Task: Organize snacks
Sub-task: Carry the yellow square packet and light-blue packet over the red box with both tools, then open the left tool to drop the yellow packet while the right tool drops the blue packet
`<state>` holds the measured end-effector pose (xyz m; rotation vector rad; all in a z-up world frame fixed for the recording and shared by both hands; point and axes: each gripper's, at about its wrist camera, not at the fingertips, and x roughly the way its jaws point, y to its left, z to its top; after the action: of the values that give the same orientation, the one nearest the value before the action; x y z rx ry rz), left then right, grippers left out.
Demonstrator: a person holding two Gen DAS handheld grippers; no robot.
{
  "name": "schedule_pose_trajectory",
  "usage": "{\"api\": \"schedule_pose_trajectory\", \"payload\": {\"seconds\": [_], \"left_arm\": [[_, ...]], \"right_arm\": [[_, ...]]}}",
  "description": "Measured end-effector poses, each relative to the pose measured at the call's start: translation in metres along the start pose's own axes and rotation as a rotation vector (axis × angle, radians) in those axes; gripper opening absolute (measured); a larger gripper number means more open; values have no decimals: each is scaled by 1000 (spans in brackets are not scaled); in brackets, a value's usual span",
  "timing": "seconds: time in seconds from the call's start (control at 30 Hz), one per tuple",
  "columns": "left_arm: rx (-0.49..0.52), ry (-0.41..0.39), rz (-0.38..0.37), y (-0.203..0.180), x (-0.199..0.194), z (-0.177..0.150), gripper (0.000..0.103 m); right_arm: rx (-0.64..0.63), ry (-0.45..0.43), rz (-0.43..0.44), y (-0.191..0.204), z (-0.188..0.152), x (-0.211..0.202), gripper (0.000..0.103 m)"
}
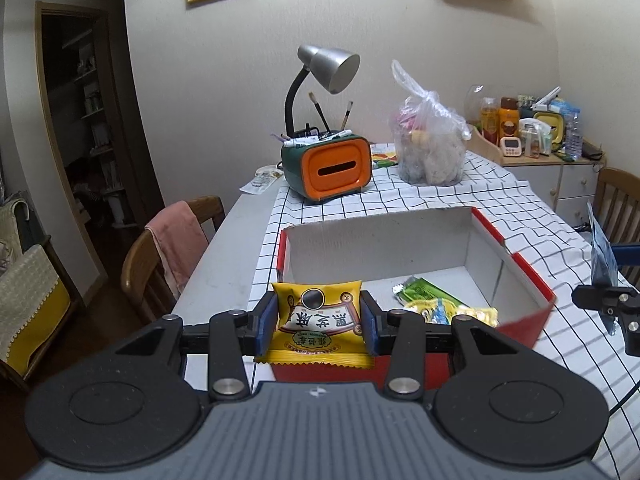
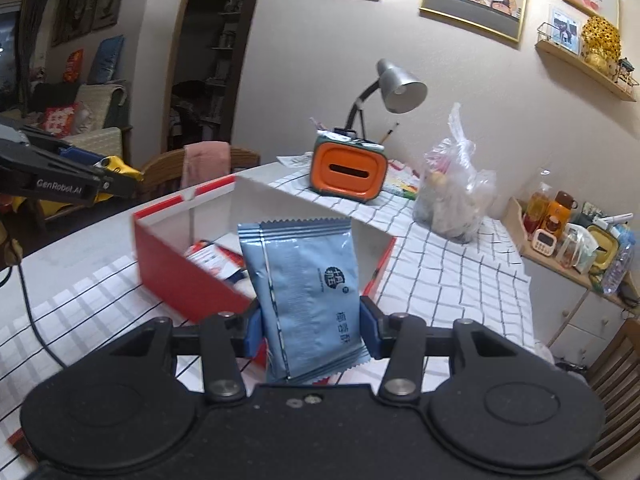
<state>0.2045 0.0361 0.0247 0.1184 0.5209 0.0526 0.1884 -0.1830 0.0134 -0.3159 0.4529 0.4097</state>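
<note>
Blue packet (image 2: 308,300) hides box (image 2: 180,268) contents — right claw (image 2: 310,330) clamps it.

Each camera sits just behind its own claw, looking forward and slightly down at the near red box (image 1: 516,268) (both views share it) and orange organizer (image 2: 347,172) beyond.

The yellow packet (image 1: 316,322) and blue packet (image 2: 310,300) look like glossy plastic film. At twelve o'clock the box (image 1: 384,244) shows matt cardboard; the lamp shade (image 1: 330,66) is brushed metal.
</note>
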Motion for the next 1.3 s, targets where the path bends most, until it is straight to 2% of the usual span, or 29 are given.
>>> {"api": "schedule_pose_trajectory", "payload": {"seconds": [0.2,0.4,0.77,0.97,1.13,1.3], "left_arm": [[0,38,11,-1,41,20,42],[13,93,40,-7,82,27,42],[84,227,43,-29,141,20,42],[132,281,34,-41,155,7,42],[129,305,30,-42,158,1,43],[102,279,17,-38,144,4,52]], "right_arm": [[21,15,-41,-18,23,40,46],[-25,84,-59,-14,32,89,46],[-19,197,21,-1,33,156,46],[-14,226,66,4,24,162,46],[8,226,80,6,19,157,46],[39,204,100,4,20,144,47]]}}
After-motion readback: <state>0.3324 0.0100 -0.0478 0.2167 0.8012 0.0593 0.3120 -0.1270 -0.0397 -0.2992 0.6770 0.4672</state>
